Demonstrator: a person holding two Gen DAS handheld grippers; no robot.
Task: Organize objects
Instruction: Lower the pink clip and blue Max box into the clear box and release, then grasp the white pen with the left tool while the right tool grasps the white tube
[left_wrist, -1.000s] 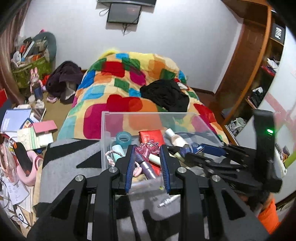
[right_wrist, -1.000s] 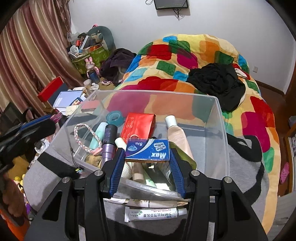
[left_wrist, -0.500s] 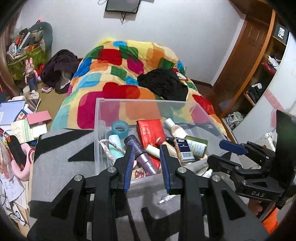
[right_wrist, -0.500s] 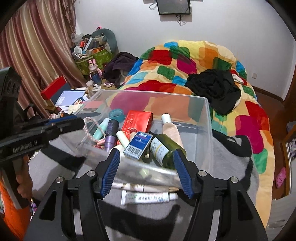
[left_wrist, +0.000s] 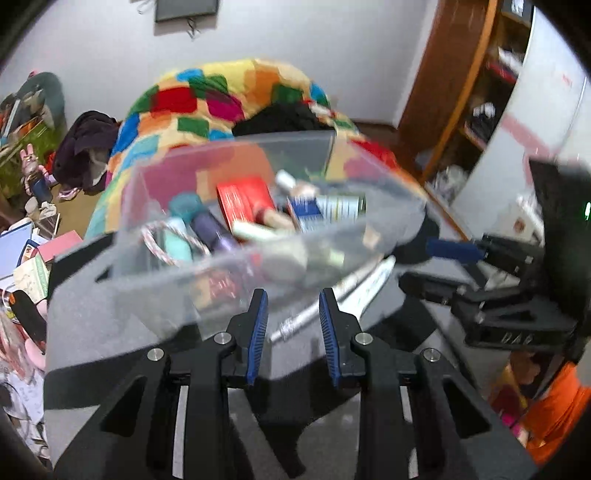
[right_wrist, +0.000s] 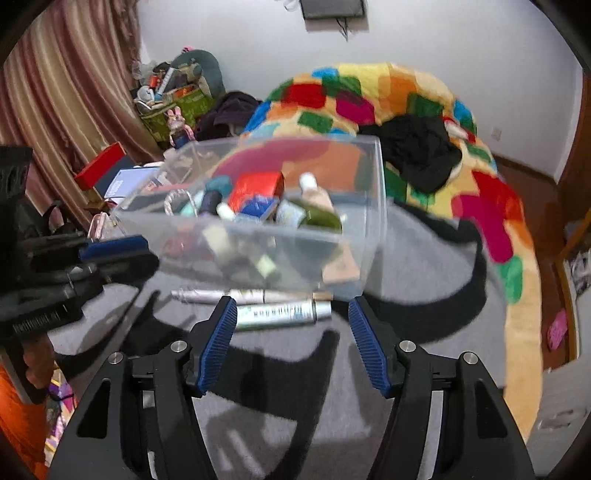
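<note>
The right gripper hangs empty, its jaws opening, probably to take one of the two tubes lying on the grey blanket just ahead of its tips, outside the clear plastic bin beyond them. The left gripper is narrowly parted and holds nothing, poised at the bin's near wall. The tubes look slim, silvery-white and printed, lying side by side.

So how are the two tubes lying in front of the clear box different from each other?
The nearer tube looks thicker, with greenish print and a silvery end; the farther tube looks slimmer, paler, and sits right against the clear box. Both lie flat, side by side, on the grey blanket, outside the box.
</note>
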